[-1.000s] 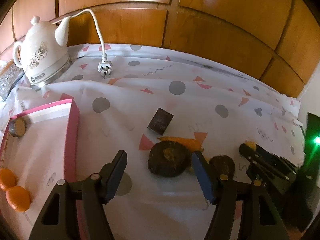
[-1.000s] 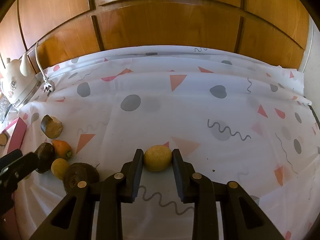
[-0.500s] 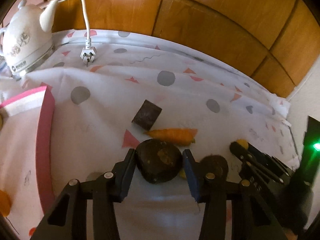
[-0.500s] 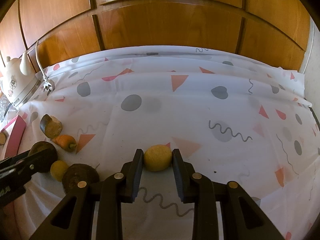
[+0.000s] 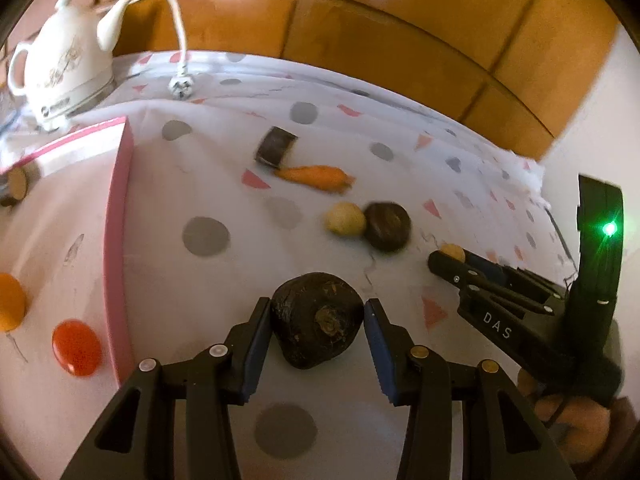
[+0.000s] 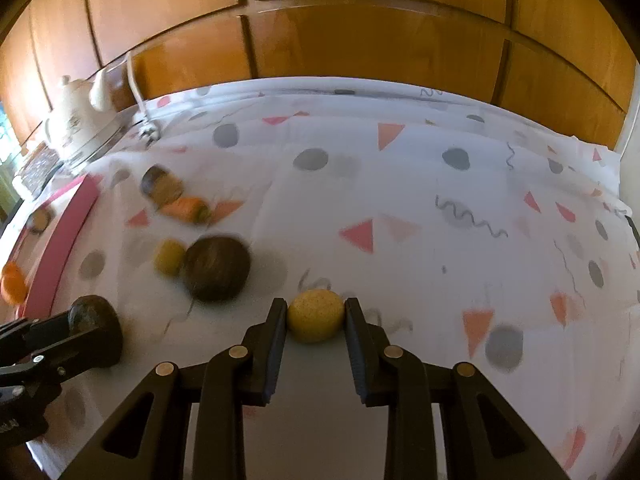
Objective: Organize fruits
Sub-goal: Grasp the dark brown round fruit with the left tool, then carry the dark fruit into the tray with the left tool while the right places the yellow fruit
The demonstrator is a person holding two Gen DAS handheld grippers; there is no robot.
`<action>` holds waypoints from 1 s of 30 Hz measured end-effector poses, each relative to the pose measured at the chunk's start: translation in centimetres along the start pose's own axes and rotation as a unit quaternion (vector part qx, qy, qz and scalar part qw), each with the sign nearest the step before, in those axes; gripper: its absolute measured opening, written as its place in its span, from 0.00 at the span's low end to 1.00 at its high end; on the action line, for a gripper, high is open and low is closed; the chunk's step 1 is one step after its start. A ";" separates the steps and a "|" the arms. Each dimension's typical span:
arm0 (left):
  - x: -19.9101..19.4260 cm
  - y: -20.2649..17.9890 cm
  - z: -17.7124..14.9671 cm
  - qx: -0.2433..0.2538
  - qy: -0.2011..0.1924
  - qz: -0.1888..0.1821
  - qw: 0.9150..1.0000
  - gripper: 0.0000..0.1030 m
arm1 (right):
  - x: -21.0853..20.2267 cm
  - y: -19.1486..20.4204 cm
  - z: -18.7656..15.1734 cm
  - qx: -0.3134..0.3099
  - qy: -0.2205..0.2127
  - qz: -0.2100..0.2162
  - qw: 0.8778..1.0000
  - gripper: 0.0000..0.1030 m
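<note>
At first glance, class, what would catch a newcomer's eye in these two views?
The left gripper clamps a big dark, rough fruit beside the pink-rimmed tray. The right gripper pinches a small yellow fruit above the patterned cloth. A white kettle stands at the back left.

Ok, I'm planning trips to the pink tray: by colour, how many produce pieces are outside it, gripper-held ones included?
Dark brown: 3 (dark root in left gripper, loose dark ball, dark cut chunk)
Yellow: 2 (yellow ball in right gripper, loose yellow ball)
Orange: 1 (carrot)
Total: 6
</note>
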State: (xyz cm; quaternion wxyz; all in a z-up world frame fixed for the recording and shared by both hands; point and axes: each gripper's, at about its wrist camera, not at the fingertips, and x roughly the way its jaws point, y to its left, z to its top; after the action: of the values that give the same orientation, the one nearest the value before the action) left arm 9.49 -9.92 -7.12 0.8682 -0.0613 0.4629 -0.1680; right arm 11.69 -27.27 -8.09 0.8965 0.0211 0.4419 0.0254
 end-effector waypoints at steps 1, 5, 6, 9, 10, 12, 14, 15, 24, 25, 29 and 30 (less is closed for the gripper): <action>-0.1 -0.6 -0.3 0.012 -0.005 0.005 1.000 0.45 | -0.4 0.1 -0.5 0.000 -0.002 0.004 1.000 0.28; 0.6 -1.4 -0.3 0.031 -0.015 0.019 0.999 0.44 | -1.0 0.2 -1.6 0.002 -0.012 0.006 1.000 0.28; 1.0 -1.6 -0.2 0.033 -0.010 0.020 0.999 0.42 | -1.0 0.1 -1.6 0.007 -0.013 0.009 1.000 0.28; 1.6 -2.2 -0.1 0.048 -0.015 0.039 0.998 0.40 | -1.0 -0.1 -1.5 0.012 -0.014 0.014 1.000 0.28; 1.7 -2.2 -0.2 0.049 -0.017 0.041 0.998 0.40 | -1.0 -0.1 -1.5 0.012 -0.015 0.014 1.000 0.28; 1.7 -2.2 -0.4 0.056 -0.021 0.041 0.997 0.40 | -1.1 0.1 -1.6 0.010 -0.017 0.009 1.000 0.28; 1.8 -2.2 -0.6 0.068 -0.026 0.044 0.996 0.40 | -1.1 0.3 -1.7 0.005 -0.018 0.003 1.000 0.28; 1.9 -2.4 -0.7 0.071 -0.028 0.046 0.996 0.40 | -1.1 0.4 -1.7 0.004 -0.019 0.001 1.000 0.28; 2.0 -2.4 -0.9 0.080 -0.036 0.053 0.995 0.40 | -1.0 0.4 -1.9 0.006 -0.020 0.001 1.000 0.28; 1.9 -2.4 -0.9 0.080 -0.036 0.053 0.995 0.40 | -1.0 0.3 -1.8 0.007 -0.020 0.001 1.000 0.28; 1.4 -2.4 -0.9 0.082 -0.035 0.059 0.994 0.40 | -1.0 0.3 -1.8 0.006 -0.020 0.000 1.000 0.28; 1.2 -2.3 -1.0 0.078 -0.034 0.061 0.994 0.40 | -1.0 0.3 -1.8 0.005 -0.020 -0.001 1.000 0.28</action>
State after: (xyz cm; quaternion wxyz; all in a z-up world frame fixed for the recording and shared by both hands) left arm 8.76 -12.43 -7.99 0.8941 0.0295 0.4214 -0.1488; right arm 9.65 -26.98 -8.40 0.9050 0.0255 0.4241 0.0219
